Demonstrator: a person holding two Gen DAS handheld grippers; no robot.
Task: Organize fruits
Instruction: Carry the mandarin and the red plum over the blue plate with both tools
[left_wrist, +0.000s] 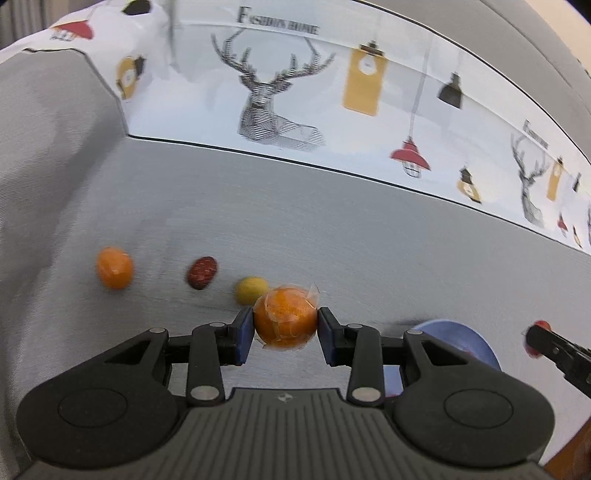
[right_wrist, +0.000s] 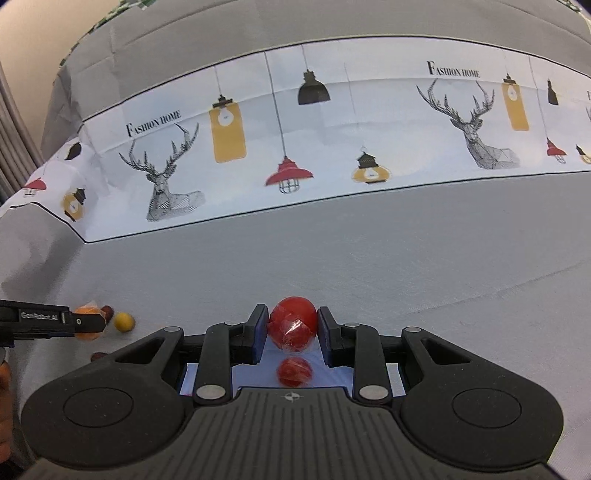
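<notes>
My left gripper (left_wrist: 286, 325) is shut on an orange fruit (left_wrist: 286, 321) wrapped in clear film, held just above the grey cloth. On the cloth to its left lie a yellow fruit (left_wrist: 251, 290), a dark red fruit (left_wrist: 201, 272) and a second orange fruit (left_wrist: 114, 267). My right gripper (right_wrist: 291, 328) is shut on a red wrapped fruit (right_wrist: 293, 323), held over a blue bowl (right_wrist: 255, 373) that holds another red fruit (right_wrist: 294, 372). The bowl also shows in the left wrist view (left_wrist: 476, 341).
The table carries a grey cloth (right_wrist: 406, 266) with a white printed band (right_wrist: 295, 147) of deer and lamps at the back. In the right wrist view, the left gripper (right_wrist: 55, 321) enters from the left beside the yellow fruit (right_wrist: 123, 322).
</notes>
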